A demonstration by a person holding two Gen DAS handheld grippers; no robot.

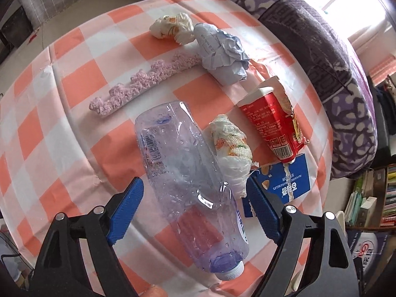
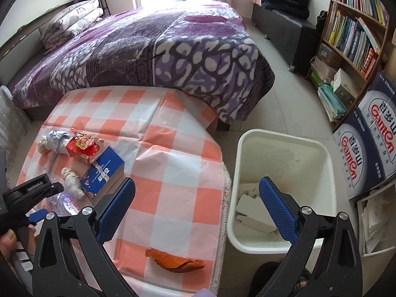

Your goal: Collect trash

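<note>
While the left gripper (image 1: pixel 194 206) is hanging over the clear plastic bottle (image 1: pixel 188 170), the step in hand looks like picking that bottle off the checked tabletop (image 1: pixel 81 81). In the left wrist view, its jaws are standing apart on either side of the bottle's lower body, neither blue pad pressing on it, so nothing is being held. The bottle is lying on its side, its white cap towards the tabletop's near edge, a crumpled tissue (image 1: pixel 231 148) touching its flank. My reading: the jaws need to be closing squarely across the body, keeping clear of the tissue.

In the right wrist view, the right gripper (image 2: pixel 198 212) is hovering released and empty over the tabletop's right edge, beside the white bin (image 2: pixel 284 143). An orange peel (image 2: pixel 173 261) is lying near the front edge, just below its pads.
</note>
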